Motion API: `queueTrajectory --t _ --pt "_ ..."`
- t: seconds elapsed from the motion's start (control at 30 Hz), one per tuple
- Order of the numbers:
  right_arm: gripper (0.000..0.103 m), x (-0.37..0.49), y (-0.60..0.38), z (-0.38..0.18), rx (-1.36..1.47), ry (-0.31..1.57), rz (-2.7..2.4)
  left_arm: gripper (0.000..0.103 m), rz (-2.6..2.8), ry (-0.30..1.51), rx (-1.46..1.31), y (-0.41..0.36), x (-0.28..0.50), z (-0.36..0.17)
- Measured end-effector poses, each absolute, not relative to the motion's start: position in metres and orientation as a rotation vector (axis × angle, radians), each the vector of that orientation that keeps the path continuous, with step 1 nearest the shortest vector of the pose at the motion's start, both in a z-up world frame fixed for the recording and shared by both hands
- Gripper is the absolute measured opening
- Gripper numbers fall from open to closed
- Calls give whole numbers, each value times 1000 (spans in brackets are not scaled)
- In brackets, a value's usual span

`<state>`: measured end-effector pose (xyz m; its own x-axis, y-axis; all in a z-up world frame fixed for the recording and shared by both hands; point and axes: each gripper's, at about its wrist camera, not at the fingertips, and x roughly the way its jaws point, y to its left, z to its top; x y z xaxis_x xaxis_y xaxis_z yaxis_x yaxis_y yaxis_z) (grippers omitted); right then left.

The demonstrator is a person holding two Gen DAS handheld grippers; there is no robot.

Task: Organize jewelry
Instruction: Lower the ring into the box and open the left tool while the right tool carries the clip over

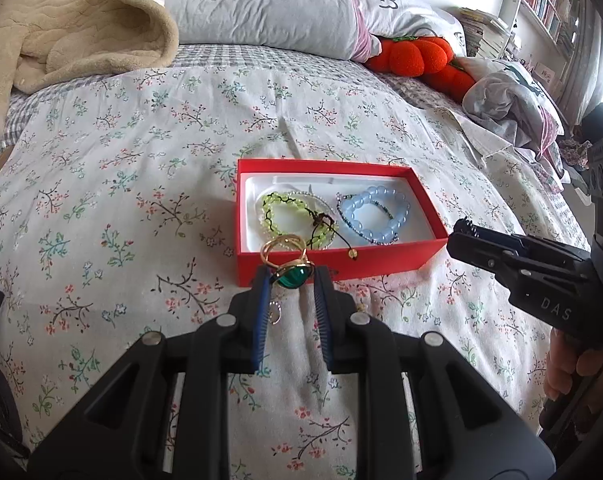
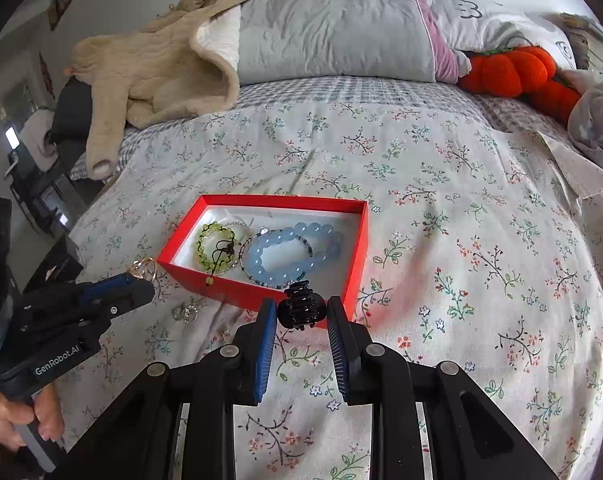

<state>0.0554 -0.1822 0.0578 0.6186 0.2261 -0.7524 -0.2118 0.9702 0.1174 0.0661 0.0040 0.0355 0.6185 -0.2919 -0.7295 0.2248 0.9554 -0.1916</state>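
A red box [image 1: 333,266] with a white lining lies on the floral bedspread; it also shows in the right wrist view [image 2: 357,240]. Inside lie a green bead bracelet [image 1: 291,218] and a blue bead bracelet [image 1: 375,216]. My left gripper [image 1: 291,276] is shut on a gold ring with a green stone [image 1: 289,268], held just before the box's near wall. My right gripper [image 2: 301,308] is shut on a black hair claw clip [image 2: 301,306] at the box's near corner. The right gripper also shows in the left wrist view [image 1: 467,228], right of the box.
A small silver piece [image 1: 276,312] lies on the bedspread under the left gripper. A beige blanket [image 1: 73,24], grey pillows [image 1: 261,4] and orange plush pumpkins [image 1: 417,54] lie at the head of the bed. Crumpled clothes [image 1: 509,104] are at the right.
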Motion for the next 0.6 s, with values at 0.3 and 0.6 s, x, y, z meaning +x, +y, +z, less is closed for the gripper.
queueTrajectory --t 0.3,0.6 --pt "26 79 -185 57 47 861 266 24 -321 843 -73 -10 95 29" --pt "26 95 -181 49 53 880 294 24 -311 874 -68 -13 115 14"
